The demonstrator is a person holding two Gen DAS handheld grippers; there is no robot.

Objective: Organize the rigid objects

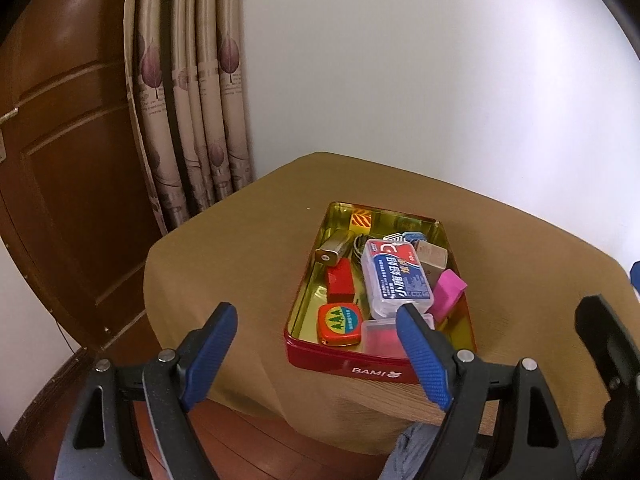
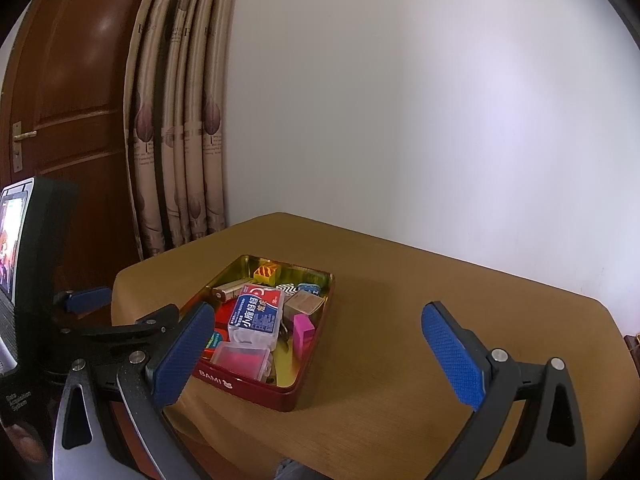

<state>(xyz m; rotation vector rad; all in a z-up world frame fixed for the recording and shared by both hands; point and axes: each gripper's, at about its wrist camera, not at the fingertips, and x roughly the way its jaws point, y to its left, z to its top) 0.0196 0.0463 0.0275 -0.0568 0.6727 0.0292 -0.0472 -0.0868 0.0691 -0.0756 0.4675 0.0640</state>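
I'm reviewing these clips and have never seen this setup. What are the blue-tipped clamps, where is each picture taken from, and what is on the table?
There is no robot here: a person holds a two-finger gripper in each hand, and each gripper carries a wide-angle camera looking forward along its fingers. One picture comes from the left gripper, the other from the right gripper. The blue pads are the fingertips. Both grippers are open and hold nothing.

On the brown table sits a red tin marked BAMI, gold inside. It holds small items: a white box with a blue and red label, a red block, a red tape measure, a pink piece, a clear case with pink contents and a metal-coloured block. Behind are a curtain and a wooden door.
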